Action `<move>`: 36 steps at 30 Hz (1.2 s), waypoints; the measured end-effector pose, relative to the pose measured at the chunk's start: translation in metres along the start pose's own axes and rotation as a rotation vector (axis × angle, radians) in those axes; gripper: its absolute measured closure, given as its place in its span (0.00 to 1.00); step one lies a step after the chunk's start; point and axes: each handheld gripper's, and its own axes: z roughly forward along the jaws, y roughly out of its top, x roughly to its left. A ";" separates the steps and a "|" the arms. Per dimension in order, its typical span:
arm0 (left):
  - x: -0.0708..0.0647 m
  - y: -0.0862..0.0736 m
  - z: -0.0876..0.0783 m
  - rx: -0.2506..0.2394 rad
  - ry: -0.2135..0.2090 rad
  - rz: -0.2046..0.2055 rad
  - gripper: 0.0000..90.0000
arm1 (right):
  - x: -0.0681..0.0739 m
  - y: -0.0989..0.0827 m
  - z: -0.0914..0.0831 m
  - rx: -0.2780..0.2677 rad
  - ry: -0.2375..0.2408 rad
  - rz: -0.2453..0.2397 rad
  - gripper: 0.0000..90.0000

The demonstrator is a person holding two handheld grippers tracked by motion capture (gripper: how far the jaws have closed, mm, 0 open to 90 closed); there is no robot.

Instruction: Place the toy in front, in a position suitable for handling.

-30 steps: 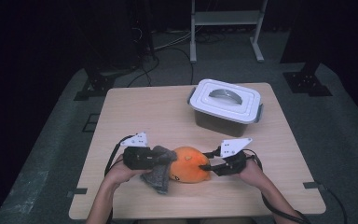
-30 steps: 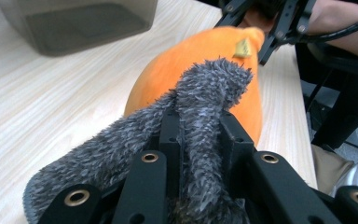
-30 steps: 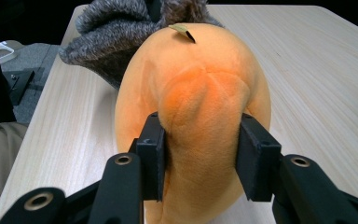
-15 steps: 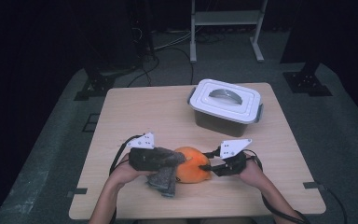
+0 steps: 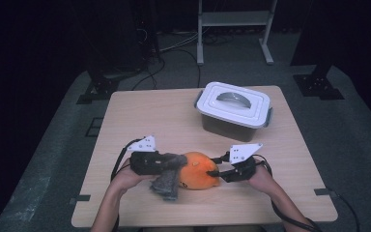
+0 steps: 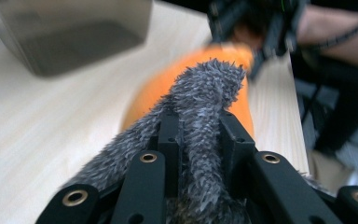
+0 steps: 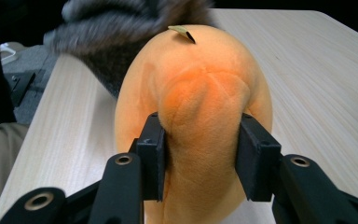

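Orange plush toy [image 5: 198, 170] is kept at the near middle of the table [image 5: 174, 116], pinched at its right end by the right gripper [image 5: 221, 169], jaws part-closed into the fabric. Grey furry cloth [image 5: 166, 181] is clamped tight in the left gripper [image 5: 176, 162]. Versus a second ago, the cloth is draped further onto the toy's left side; lidded box [image 5: 234, 108] unmoved at far right.

A pale wooden worktop [image 5: 174, 116] stood on grey floor [image 5: 53, 159] (dark beyond), with a white metal rack [image 5: 234, 19] behind cables [image 5: 174, 46].
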 end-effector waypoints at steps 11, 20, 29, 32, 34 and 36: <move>-0.005 -0.008 0.005 0.067 -0.061 -0.001 0.83 | -0.005 0.003 0.000 0.014 0.054 0.111 0.35; -0.008 0.015 0.010 0.050 -0.046 0.040 0.82 | 0.008 0.008 0.005 0.020 -0.008 -0.026 0.61; -0.013 0.017 0.025 0.068 -0.064 0.044 0.82 | -0.005 0.007 0.000 0.006 0.065 0.175 0.33; -0.019 0.018 0.029 0.077 -0.090 0.055 0.83 | -0.004 0.013 0.000 -0.019 0.099 0.225 0.26; -0.023 0.018 0.031 0.081 -0.114 0.059 0.82 | -0.002 0.016 0.004 0.004 0.104 0.220 0.23; -0.025 0.017 0.031 0.082 -0.117 0.057 0.82 | 0.002 0.015 0.012 0.049 0.082 0.196 0.23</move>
